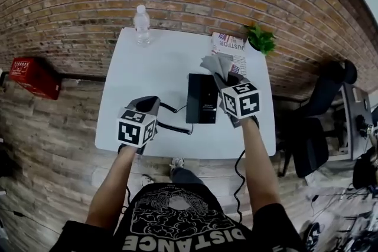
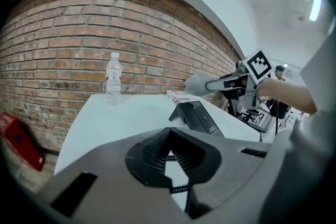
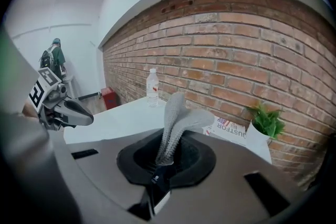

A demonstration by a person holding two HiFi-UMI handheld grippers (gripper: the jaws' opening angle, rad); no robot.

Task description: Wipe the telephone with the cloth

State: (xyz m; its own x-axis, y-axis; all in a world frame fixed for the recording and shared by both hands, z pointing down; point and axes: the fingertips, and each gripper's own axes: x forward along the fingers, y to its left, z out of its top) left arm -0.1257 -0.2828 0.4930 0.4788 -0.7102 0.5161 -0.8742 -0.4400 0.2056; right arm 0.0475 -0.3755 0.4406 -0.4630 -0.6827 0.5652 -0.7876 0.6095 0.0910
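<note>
A black telephone (image 1: 201,97) lies in the middle of the white table (image 1: 159,62), and it also shows in the left gripper view as the telephone (image 2: 198,117). A black handset (image 1: 175,127) and cord (image 1: 175,108) lie to its left. My right gripper (image 1: 222,77) hovers over the phone's far right corner, shut on a grey cloth (image 1: 216,64) that stands up from the jaws as the cloth (image 3: 177,118). My left gripper (image 1: 152,102) sits left of the phone with its jaws shut. Only table and a bit of cord (image 2: 172,158) show behind its tips.
A clear water bottle (image 1: 142,23) stands at the table's far edge against the brick wall. A printed booklet (image 1: 231,47) and a small green plant (image 1: 261,39) sit at the far right corner. A red crate (image 1: 32,77) is on the floor left, an office chair (image 1: 322,109) right.
</note>
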